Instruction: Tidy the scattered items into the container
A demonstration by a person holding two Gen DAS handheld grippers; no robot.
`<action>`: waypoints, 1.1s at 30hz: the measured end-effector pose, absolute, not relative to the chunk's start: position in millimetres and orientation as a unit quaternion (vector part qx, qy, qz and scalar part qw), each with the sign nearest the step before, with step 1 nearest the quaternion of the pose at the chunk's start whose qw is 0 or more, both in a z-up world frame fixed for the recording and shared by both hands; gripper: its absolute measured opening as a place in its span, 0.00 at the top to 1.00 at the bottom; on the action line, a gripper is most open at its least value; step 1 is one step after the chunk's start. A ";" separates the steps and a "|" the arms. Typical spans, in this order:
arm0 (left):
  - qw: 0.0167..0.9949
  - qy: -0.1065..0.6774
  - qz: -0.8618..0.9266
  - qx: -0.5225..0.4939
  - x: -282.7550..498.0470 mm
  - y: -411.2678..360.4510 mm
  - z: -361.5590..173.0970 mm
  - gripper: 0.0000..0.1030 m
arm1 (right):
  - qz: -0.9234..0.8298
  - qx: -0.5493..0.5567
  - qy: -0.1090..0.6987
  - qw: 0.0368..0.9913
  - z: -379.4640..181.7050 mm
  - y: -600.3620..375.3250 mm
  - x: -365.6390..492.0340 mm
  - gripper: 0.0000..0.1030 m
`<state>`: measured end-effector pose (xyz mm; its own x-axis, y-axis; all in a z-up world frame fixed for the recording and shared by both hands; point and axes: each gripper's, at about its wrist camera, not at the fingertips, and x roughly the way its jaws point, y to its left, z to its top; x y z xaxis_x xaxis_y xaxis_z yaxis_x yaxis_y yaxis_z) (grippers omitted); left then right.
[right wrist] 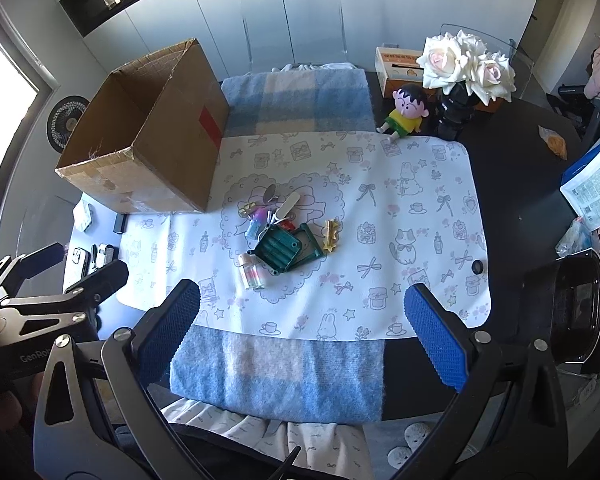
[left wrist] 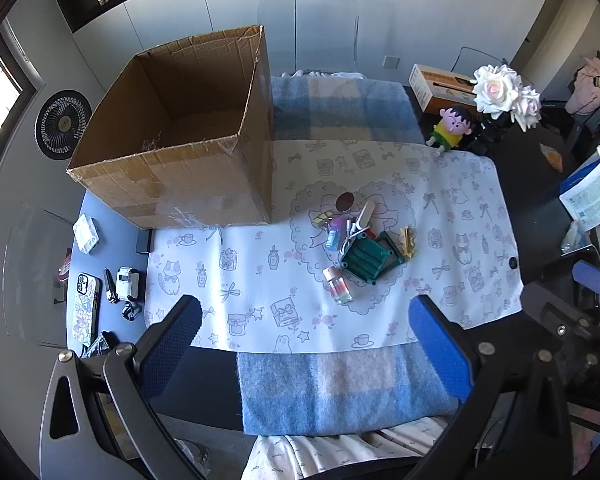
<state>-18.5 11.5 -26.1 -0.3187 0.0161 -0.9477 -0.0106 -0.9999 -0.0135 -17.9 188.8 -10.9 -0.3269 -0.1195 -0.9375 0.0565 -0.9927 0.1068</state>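
Only legible text was "GenRob", cut off, on the left gripper body; tissue-box print too small to read. Both grippers hovered near table edge, jaws wide, holding nothing; right gripper. Items lay heaped on mat, just right of the open box; small bits hard to ID.
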 end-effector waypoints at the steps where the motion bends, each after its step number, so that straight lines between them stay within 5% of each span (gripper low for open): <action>1: 0.008 0.002 0.812 -0.584 -18.3 12.2 -27.9 0.00 | -0.813 0.578 -0.027 0.055 -12.2 189.1 -18.6 0.00; 15: 0.031 0.002 0.806 -0.591 -32.7 12.0 -71.1 0.00 | -0.807 0.588 -0.022 0.059 -48.3 196.1 -39.2 0.00; 28: 0.034 0.001 0.770 -0.638 -56.4 16.8 -167.6 0.00 | -0.786 0.614 -0.002 0.079 -133.0 186.8 -61.8 0.06; 33: 0.035 -0.011 0.751 -0.659 -61.8 17.4 -199.3 0.13 | -0.775 0.627 0.006 0.083 -163.4 182.7 -70.0 0.15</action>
<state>-61.8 17.4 -199.3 -0.1282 0.0662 -0.9895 -0.0378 -0.9974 -0.0618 -70.0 182.7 -163.4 -0.2010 -0.1211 -0.9721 0.1370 -0.9860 0.0945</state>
